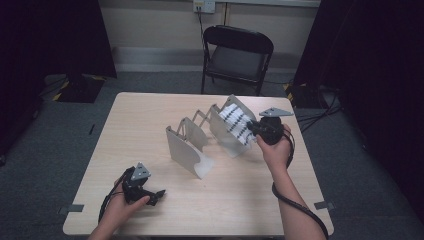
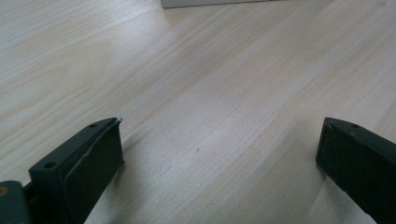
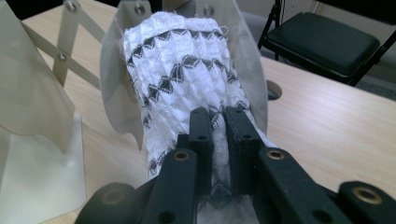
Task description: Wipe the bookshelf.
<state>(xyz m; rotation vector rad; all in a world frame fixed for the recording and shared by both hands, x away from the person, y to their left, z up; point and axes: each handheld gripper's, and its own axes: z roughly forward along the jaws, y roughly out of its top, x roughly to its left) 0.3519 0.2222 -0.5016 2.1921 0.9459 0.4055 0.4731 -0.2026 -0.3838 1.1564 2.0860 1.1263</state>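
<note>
— Looking down from the high view, what did you make of the right gripper (image 1: 254, 129)?

— It was at the right side of the table (image 1: 150, 115), past the middle, pressed against a white sock with black zigzag bands (image 1: 235, 122). The sock was pulled over the far-right panel of a pale, folding rack (image 1: 192, 145) that stood near the table's centre.

— And the jaws?

— Narrow. In the right gripper view they stood almost together, pinching a fold of the sock's (image 3: 180, 74) knit between the pads, low on the fabric, while the rest of it stretched up over the translucent panel (image 3: 112, 70) behind.

— Was the rack one piece?

— Several upright panels joined by scissor links, running from near-left to far-right. The nearest panel sat bare, on a white foot.

— What about the left gripper (image 1: 156, 195)?

— It lay low at the near-left corner of the table, held in the person's left hand (image 1: 122, 205), well apart from the rack. In the left gripper view its jaws stood wide, with bare wood (image 2: 210, 93) between them and nothing gripped.

— Anything beyond the table?

— A black folding chair (image 1: 237, 50) stood at the far side, on grey carpet.
</note>
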